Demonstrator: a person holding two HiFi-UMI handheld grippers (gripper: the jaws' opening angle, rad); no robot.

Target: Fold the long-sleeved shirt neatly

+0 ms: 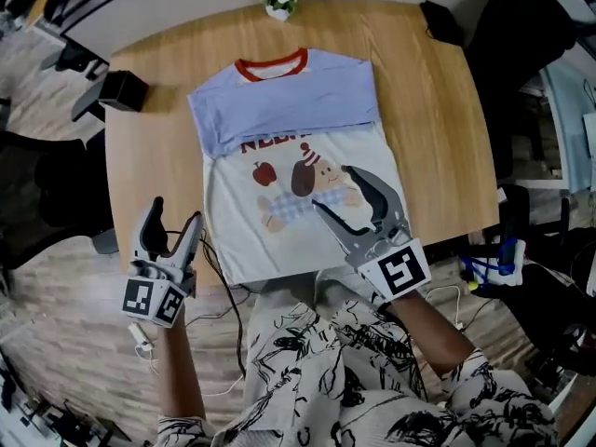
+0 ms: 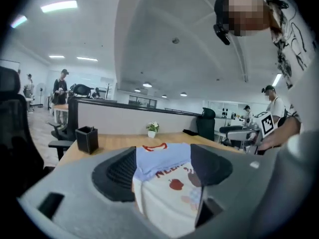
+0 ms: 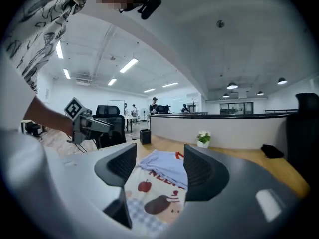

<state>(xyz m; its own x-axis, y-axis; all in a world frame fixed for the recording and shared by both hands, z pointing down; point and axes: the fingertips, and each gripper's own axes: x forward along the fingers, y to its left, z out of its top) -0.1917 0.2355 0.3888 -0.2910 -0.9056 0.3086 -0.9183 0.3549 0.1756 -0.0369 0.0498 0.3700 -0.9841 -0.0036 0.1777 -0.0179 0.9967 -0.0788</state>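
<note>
Across the shirt [image 1: 300, 214], a blue fold [image 1: 289, 105] half-covers the lettering [image 1: 270, 144]; left claw [image 1: 177, 210] and right claw [image 1: 330, 186] gape empty.

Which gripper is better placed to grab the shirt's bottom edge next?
Probably the right gripper: it hangs open over the lower right of the shirt, near the bottom edge. The left gripper, also open, sits off to the left side, above the table.
</note>
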